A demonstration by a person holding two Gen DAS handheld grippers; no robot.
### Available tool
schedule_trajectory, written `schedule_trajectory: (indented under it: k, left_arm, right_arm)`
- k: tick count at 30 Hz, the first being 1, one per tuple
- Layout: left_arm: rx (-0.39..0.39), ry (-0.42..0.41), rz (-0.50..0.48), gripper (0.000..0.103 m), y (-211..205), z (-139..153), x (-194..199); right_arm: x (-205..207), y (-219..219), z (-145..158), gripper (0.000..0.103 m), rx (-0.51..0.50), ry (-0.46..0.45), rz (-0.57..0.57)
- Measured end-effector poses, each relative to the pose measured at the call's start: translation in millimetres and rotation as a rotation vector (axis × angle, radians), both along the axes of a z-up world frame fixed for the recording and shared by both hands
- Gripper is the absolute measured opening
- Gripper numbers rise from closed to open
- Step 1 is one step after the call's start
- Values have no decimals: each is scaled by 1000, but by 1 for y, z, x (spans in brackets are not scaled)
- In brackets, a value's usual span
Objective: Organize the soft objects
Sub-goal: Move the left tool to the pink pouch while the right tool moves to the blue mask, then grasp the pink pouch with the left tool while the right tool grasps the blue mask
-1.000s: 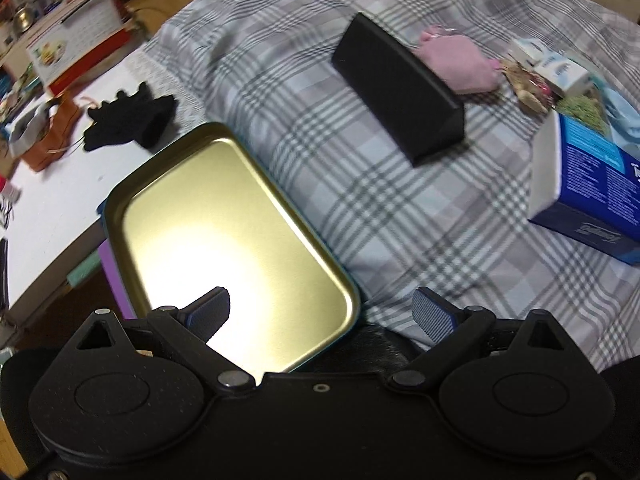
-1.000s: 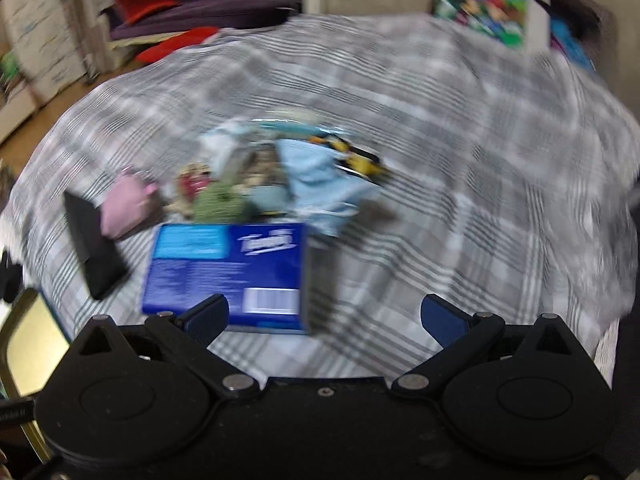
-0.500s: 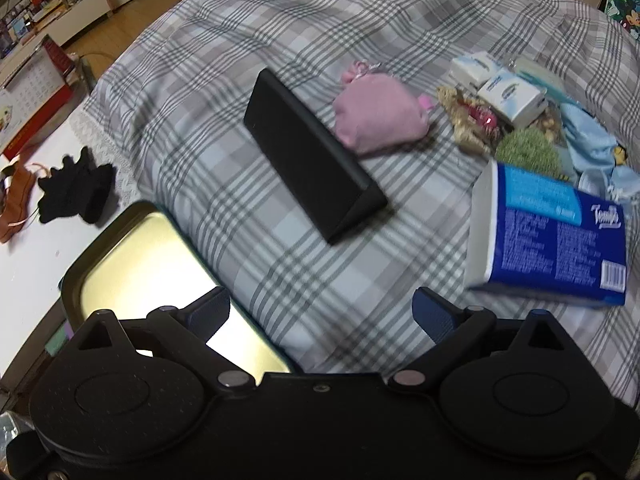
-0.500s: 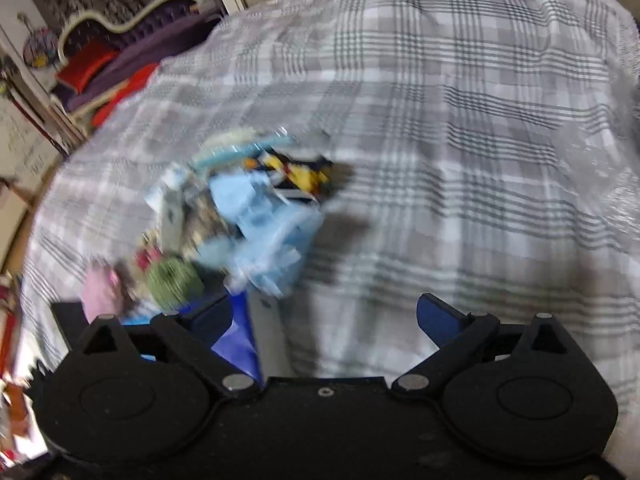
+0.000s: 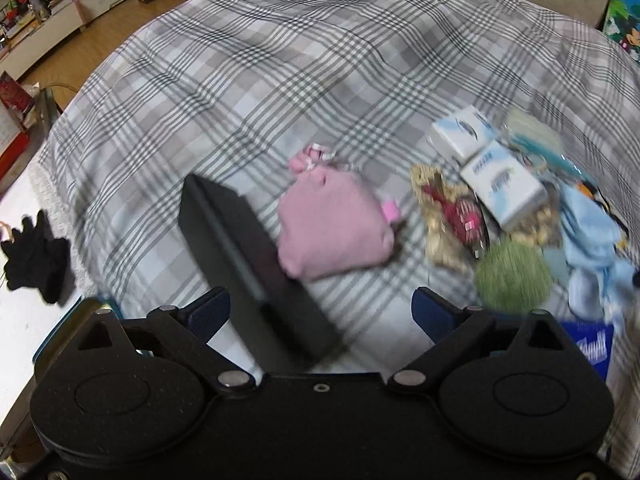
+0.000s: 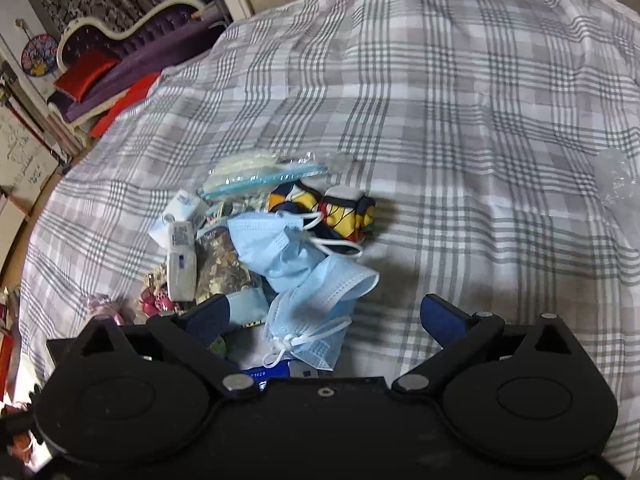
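A pile of soft things lies on the plaid bedspread (image 5: pixel 280 80). In the left wrist view I see a pink drawstring pouch (image 5: pixel 332 224), a green fuzzy ball (image 5: pixel 514 276), small tissue packs (image 5: pixel 500 184) and light blue face masks (image 5: pixel 588 240). My left gripper (image 5: pixel 320 312) is open and empty, just short of the pouch. In the right wrist view the blue masks (image 6: pixel 296 256) lie in front of a colourful folded cloth (image 6: pixel 328 212) and tissue packs (image 6: pixel 180 240). My right gripper (image 6: pixel 324 316) is open and empty, right over the masks.
A black triangular case (image 5: pixel 248 264) lies left of the pouch. A blue tissue box (image 5: pixel 592 348) sits at the right. A black glove (image 5: pixel 36 256) lies on a white table. A tin tray's rim (image 5: pixel 76 312) shows at the left. A clear plastic wrap (image 6: pixel 616 176) lies far right.
My left gripper has moved from over the gold tray forward and right, toward the pouch. My right gripper has moved forward past the blue box, up to the masks.
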State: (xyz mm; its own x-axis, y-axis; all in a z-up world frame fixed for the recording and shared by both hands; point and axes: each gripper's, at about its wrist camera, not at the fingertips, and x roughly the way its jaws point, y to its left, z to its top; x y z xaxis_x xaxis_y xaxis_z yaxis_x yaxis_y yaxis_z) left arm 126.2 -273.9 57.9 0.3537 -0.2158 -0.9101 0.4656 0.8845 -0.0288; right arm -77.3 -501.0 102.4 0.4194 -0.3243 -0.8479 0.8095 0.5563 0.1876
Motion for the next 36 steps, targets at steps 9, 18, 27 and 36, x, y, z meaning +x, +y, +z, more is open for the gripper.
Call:
schedule_trajectory:
  k: [9,18,27,36]
  left_arm:
    - [34,52,73,94,-22,-26,47]
    - [64,157,63,94,-45,-62,68]
    - [65,109,55,62,-53,-63,60]
    - [11,75,32,62,-48,-27,40]
  right_arm:
    - [15,7,-23,102,9,51,49]
    - [22,5,-34,102,12,74,53]
    - [15,-3,-38,75,28,105,58]
    - [-11,2,-18,35,-1,84,27]
